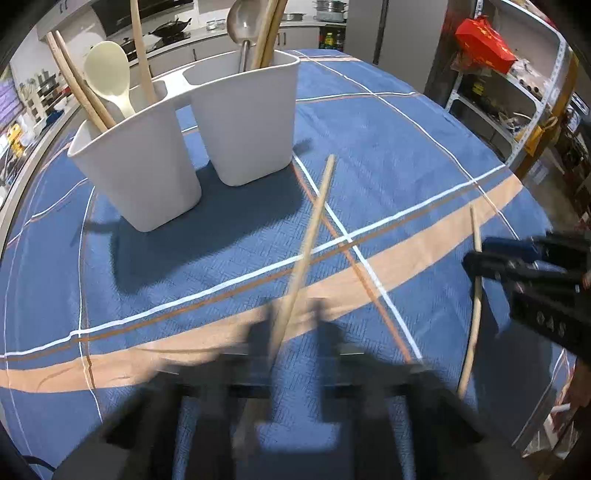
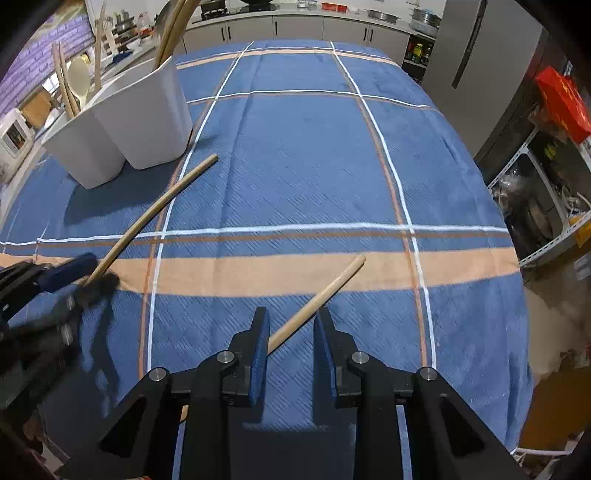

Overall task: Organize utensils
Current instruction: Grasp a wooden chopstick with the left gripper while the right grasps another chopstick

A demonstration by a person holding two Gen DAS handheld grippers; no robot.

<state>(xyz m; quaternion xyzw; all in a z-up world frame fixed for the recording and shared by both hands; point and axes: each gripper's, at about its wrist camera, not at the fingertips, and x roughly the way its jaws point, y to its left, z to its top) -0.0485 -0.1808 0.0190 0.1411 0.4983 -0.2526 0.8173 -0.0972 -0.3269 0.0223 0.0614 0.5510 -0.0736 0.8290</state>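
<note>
The right gripper (image 2: 290, 325) sits nearest, its blue-padded jaws spread with a wooden chopstick (image 2: 321, 295) running slantwise between them, apparently clear of both pads. To its left, the left gripper (image 2: 96, 277) is blurred; a second chopstick (image 2: 155, 212) runs from its tips toward the white utensil holder (image 2: 147, 122), but I cannot tell whether the jaws grip it. Both sticks lie over the blue plaid tablecloth (image 2: 303, 155). The holder stands at the far left with a cream spoon (image 1: 110, 70) and a metal ladle (image 1: 242, 22) upright inside.
</note>
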